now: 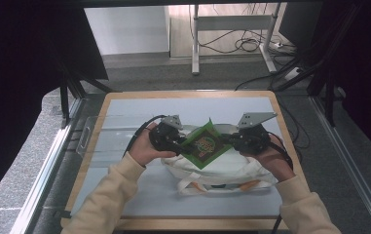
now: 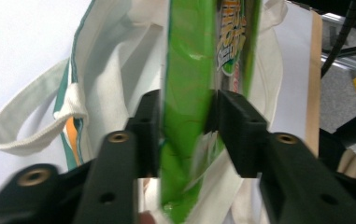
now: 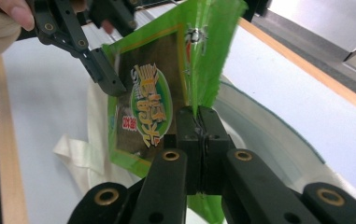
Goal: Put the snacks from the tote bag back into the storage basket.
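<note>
High view: packet between both claws

Grey floor; white desk frame (cables tangled beneath); clear plastic handle.

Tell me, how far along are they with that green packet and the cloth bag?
Done: both grippers have the green snack packet pinched, the left gripper on one edge, the right gripper on the other. In hand: it is held above the white tote bag. Left, probably: lowering it into the bag; no part looks inside yet.
</note>
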Motion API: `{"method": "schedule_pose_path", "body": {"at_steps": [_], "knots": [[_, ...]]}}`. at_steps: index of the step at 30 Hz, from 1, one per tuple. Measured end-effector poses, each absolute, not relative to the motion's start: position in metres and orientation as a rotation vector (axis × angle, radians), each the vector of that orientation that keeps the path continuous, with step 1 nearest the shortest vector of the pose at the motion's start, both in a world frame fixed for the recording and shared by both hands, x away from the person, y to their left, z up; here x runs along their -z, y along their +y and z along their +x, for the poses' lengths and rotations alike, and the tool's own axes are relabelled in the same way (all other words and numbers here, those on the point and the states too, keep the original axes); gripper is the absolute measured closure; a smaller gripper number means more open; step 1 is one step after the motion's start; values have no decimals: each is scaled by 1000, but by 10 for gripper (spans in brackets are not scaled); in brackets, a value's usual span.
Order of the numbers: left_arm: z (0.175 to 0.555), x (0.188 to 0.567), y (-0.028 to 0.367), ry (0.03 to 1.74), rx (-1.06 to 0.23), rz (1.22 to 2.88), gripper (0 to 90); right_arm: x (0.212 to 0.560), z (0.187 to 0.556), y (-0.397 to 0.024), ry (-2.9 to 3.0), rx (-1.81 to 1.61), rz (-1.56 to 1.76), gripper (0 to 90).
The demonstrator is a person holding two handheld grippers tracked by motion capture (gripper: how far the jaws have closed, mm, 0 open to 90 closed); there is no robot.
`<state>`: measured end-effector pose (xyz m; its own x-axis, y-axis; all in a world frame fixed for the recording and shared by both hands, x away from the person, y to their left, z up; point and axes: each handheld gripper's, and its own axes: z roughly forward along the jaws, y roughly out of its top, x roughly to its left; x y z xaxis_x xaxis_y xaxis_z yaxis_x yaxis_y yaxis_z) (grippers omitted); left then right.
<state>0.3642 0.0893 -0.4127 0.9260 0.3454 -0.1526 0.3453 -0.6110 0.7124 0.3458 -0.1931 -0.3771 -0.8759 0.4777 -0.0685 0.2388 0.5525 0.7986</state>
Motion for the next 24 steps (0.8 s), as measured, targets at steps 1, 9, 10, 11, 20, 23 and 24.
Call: {"method": "schedule_pose_path", "body": {"at_steps": [1, 9, 10, 11, 20, 23, 24], "knots": [[364, 413, 91, 490, 4, 2271, 667, 377, 346, -192, 2510, -1225, 597, 882], [360, 409, 99, 508, -23, 2263, 727, 378, 347, -187, 2487, -1240, 573, 855], [358, 409, 100, 514, -21, 2252, 728, 378, 348, -187, 2478, -1257, 572, 848], [357, 409, 100, 518, -21, 2245, 728, 377, 348, -187, 2473, -1269, 575, 836], [348, 411, 112, 562, -46, 2177, 728, 371, 339, -193, 2360, -1411, 706, 539], [344, 412, 116, 569, -52, 2158, 728, 372, 334, -196, 2323, -1433, 760, 495], [343, 413, 117, 571, -53, 2149, 727, 373, 332, -196, 2313, -1442, 784, 479]]}}
